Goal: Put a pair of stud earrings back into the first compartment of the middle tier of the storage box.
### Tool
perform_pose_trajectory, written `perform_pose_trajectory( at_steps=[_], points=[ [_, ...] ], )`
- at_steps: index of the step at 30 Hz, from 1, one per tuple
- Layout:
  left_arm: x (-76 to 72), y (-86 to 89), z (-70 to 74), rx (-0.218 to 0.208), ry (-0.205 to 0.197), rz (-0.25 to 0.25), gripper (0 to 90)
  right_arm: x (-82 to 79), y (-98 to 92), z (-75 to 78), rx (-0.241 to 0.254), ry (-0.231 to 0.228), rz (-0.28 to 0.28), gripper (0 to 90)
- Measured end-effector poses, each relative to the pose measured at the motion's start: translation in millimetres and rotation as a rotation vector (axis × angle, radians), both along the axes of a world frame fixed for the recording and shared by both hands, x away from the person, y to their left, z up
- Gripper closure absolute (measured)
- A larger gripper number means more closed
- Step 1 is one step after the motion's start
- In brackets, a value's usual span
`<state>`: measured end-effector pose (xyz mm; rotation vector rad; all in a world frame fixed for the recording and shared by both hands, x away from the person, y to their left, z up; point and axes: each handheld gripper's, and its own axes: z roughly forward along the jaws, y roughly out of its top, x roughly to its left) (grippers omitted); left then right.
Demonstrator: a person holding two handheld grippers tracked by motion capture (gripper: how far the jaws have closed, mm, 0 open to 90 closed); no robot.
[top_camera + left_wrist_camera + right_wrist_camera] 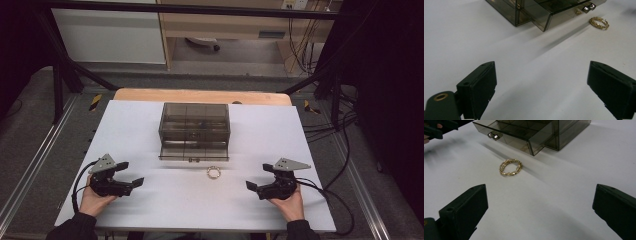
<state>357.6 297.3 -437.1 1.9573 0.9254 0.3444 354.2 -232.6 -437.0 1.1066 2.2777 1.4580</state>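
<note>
my left tool [131,172]: jaws apart, holding nothing
my right tool [258,176]: jaws apart, holding nothing
gold bracelet [214,172]: on surface [150,200], near open drawer [194,150] of smoky organizer box [194,122]

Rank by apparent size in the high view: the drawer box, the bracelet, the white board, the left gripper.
1. white board
2. drawer box
3. left gripper, jaws apart
4. bracelet

The gripper sits nearer the camera than the box, yet still looks clearly smaller.
</note>
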Motion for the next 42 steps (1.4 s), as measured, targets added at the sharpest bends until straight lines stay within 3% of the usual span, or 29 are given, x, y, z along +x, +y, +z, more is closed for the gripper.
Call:
perform_pose_trajectory(
  at_steps=[6, 12, 26, 39, 42],
  points=[
    [0.9, 0.4, 0.1, -0.004, 0.001, 0.002, 8.5, 0.0, 9.8, 0.3, -0.028, 0.002, -0.003, 0.6],
    [0.8, 0.5, -0.5, -0.001, 0.002, 0.004, 8.5, -0.6, 19.2, 2.1, -0.019, 0.005, 0.001, 0.8],
    [0.8, 1.0, -0.2, -0.001, 0.0, 0.005, 8.4, 3.9, 48.6, 1.7, -0.049, 0.02, 0.025, 1.6],
    [0.6, 0.8, -0.1, 0.009, -0.003, 0.006, 8.5, 8.1, 81.0, 1.9, -0.102, 0.018, 0.065, 2.0],
    [0.7, 0.6, -0.3, 0.01, -0.002, 0.006, 8.5, 8.3, 84.9, 2.2, -0.092, 0.02, 0.073, 2.4]
  ],
)
